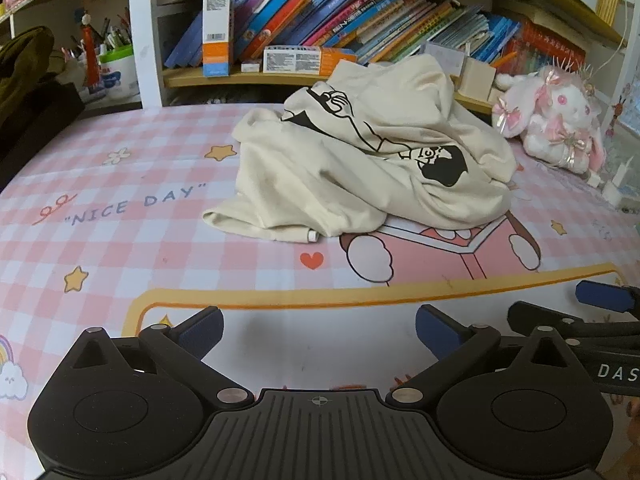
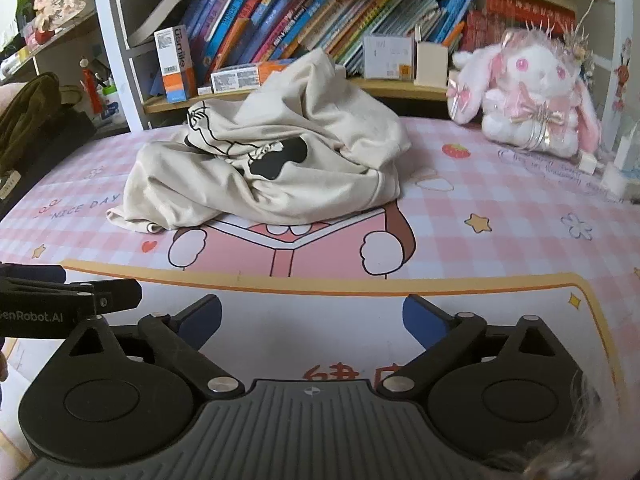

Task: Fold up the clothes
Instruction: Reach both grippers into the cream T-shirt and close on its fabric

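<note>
Both claws gape wide, empty — left gripper (image 1: 319, 328), right gripper (image 2: 312, 318) — facing the crumpled cream cotton shirt with black print (image 1: 360, 168) at twelve o'clock, long axis eight-to-two.

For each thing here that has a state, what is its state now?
Left tongs: open, empty, above the mat.
Right tongs: open, empty, above the mat.
Shirt: crumpled in a heap, not folded, untouched.
Plush rabbit: sitting upright by the shelf.
Books: leaning on the shelf.

Matt cream cloth shirt (image 1: 360, 168) w/ glossy plastic mat (image 1: 120, 208).
</note>
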